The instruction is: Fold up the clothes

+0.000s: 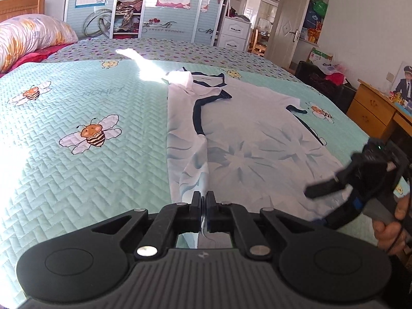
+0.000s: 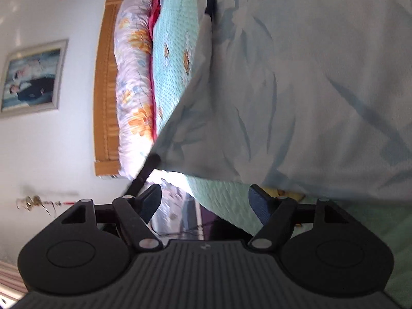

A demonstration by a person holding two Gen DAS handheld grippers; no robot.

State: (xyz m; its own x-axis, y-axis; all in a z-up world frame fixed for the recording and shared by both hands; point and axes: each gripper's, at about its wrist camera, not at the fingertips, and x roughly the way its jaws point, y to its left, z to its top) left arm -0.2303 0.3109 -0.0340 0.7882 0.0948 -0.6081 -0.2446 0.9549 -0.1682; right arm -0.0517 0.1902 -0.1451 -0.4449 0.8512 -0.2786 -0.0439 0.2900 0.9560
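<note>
My left claw (image 1: 203,200) pinching the shirt (image 1: 257,134) hem near the bed's (image 1: 77,97) near edge, my right claw (image 2: 206,200) spread: I should keep the fold taut

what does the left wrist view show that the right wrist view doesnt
Only the left wrist view: the shirt's navy collar, the wardrobe, the open door, a wooden desk, and the left gripper shut on the shirt's hem, with the right gripper beside it.

Only the right wrist view: the framed photo on the wall, the wooden headboard in full, and the right gripper's own fingers standing open, nothing between them.

Both: the white floral shirt, the bee-print bedspread and the floral pillow.
</note>
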